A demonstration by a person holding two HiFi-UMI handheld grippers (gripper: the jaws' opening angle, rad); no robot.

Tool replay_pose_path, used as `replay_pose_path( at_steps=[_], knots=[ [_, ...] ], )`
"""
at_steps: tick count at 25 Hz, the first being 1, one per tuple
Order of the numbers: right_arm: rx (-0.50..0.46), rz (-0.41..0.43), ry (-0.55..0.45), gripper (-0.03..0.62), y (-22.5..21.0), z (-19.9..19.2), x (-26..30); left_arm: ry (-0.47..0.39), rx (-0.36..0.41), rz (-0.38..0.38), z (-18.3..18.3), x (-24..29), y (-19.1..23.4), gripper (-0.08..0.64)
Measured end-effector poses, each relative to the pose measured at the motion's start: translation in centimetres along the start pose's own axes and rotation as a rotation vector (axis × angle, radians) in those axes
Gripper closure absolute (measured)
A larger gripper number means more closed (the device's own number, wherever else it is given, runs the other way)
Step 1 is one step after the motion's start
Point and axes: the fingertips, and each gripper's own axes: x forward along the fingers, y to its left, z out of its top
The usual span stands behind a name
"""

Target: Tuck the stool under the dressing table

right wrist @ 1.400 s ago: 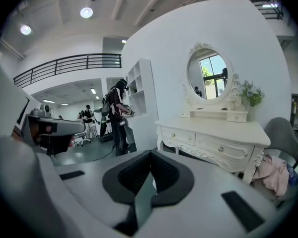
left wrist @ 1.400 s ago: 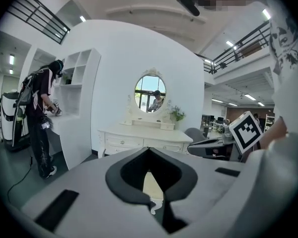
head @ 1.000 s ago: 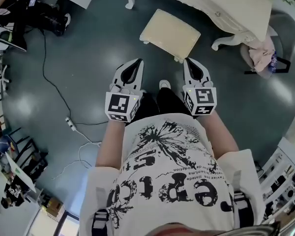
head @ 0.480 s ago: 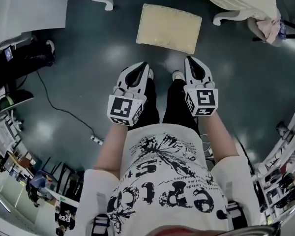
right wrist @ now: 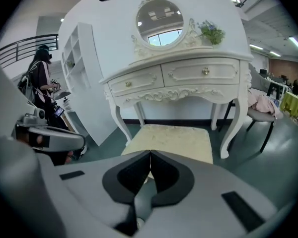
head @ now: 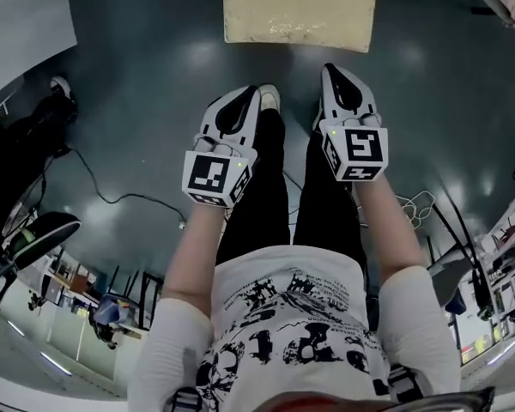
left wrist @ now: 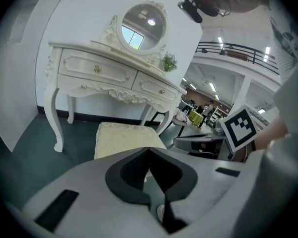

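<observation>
At lower left of centre in the head view, the left hand-held gripper [head: 249,94] has its jaws pressed together on nothing, pointing up the frame. At top centre the cream cushioned stool [head: 299,7] stands on the dark green floor [head: 137,101], beyond the person's shoes. In the gripper views its far end sits between the front legs of the white dressing table [right wrist: 188,76]. Right of centre, the right hand-held gripper [head: 331,69] is likewise closed and empty.
</observation>
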Motion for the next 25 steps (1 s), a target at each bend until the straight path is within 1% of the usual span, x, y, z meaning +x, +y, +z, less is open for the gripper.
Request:
replay_pose_path(
  at_steps=[2,5,8,12,16,18,21,25],
  knots=[
    [0.012,-0.015,0.024,0.577,-0.6,-2.8,2.1,0.026,0.013,-0.011,-3.0,2.2,1.1,0.543],
    [0.034,-0.025,0.067,0.576,-1.1,-7.3,5.1,0.054,0.053,-0.019,-6.9,5.4,2.9,0.543],
    [0.058,-0.032,0.067,0.575,-2.1,-10.6,7.7,0.062,0.085,-0.028,-9.5,8.9,4.5,0.543],
    [0.044,-0.066,0.089,0.575,-4.4,-14.0,9.7,0.065,0.082,-0.05,-11.9,12.5,4.7,0.543],
    [0.031,-0.104,0.124,0.575,-6.2,-16.0,11.6,0.068,0.088,-0.069,-13.3,15.2,5.2,0.543],
    [0.062,-0.122,0.131,0.575,-7.1,-16.2,12.4,0.068,0.081,-0.068,-13.9,16.3,5.7,0.543],
    [0.124,-0.128,0.14,0.575,-7.9,-15.9,13.1,0.071,0.061,-0.045,-14.4,17.5,6.7,0.543],
    [0.167,-0.142,0.149,0.575,-8.5,-16.0,13.5,0.057,0.023,-0.029,-14.6,18.0,7.1,0.543]
  ],
)
